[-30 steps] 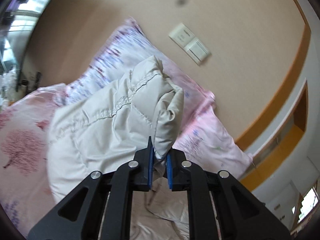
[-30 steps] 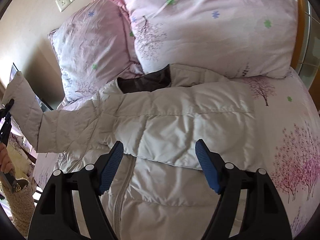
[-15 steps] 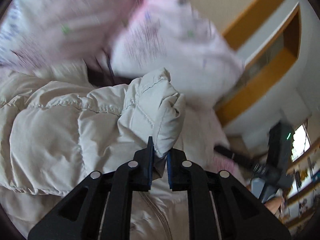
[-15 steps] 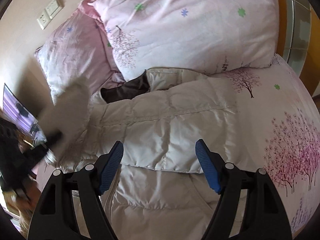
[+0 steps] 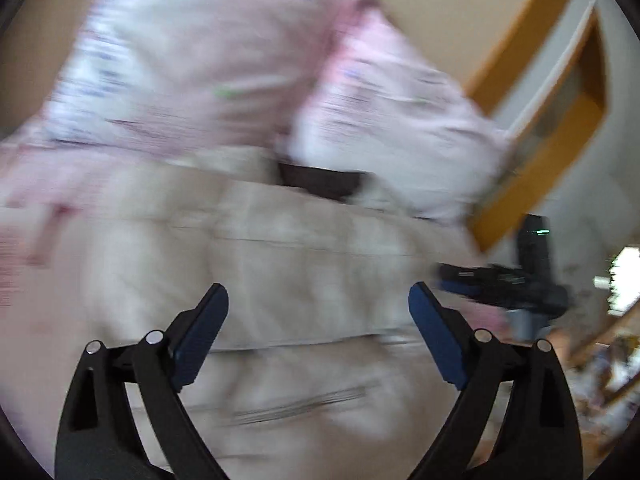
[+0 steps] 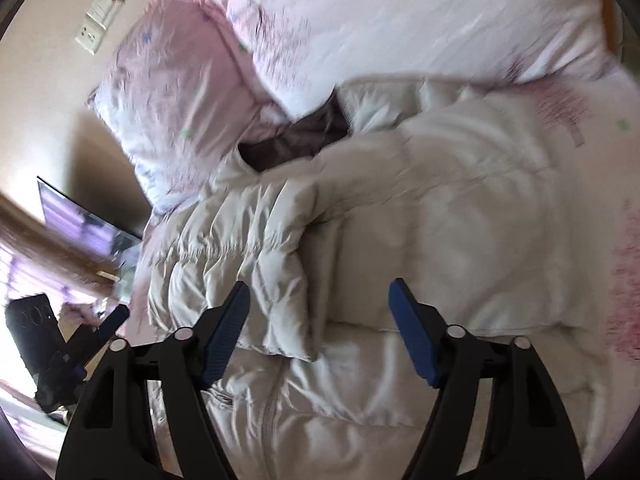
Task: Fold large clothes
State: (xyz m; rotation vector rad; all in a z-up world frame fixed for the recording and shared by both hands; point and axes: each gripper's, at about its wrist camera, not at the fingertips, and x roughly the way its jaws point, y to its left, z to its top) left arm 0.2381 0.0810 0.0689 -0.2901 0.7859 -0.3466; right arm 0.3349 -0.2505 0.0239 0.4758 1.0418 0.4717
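A cream puffer jacket (image 6: 420, 220) lies on the bed, its dark lining showing at the collar (image 6: 296, 140). Both sleeves are folded across its chest; the left sleeve (image 6: 248, 256) lies over the front. My left gripper (image 5: 318, 332) is open and empty, hovering above the jacket (image 5: 304, 264); this view is blurred. My right gripper (image 6: 320, 332) is open and empty, just above the jacket's middle. The right gripper also shows in the left wrist view (image 5: 500, 280), and the left gripper shows in the right wrist view (image 6: 92, 332), at the bed's left side.
Two pink floral pillows (image 6: 192, 96) (image 6: 420, 20) lean at the head of the bed above the collar. A floral sheet (image 6: 616, 240) runs along the right. A wall switch plate (image 6: 98, 24) is upper left. A wooden frame (image 5: 560, 120) stands to the right.
My left gripper has let go of the sleeve cuff and opened wide. The sleeve now lies folded across the jacket's front. The right gripper stayed open.
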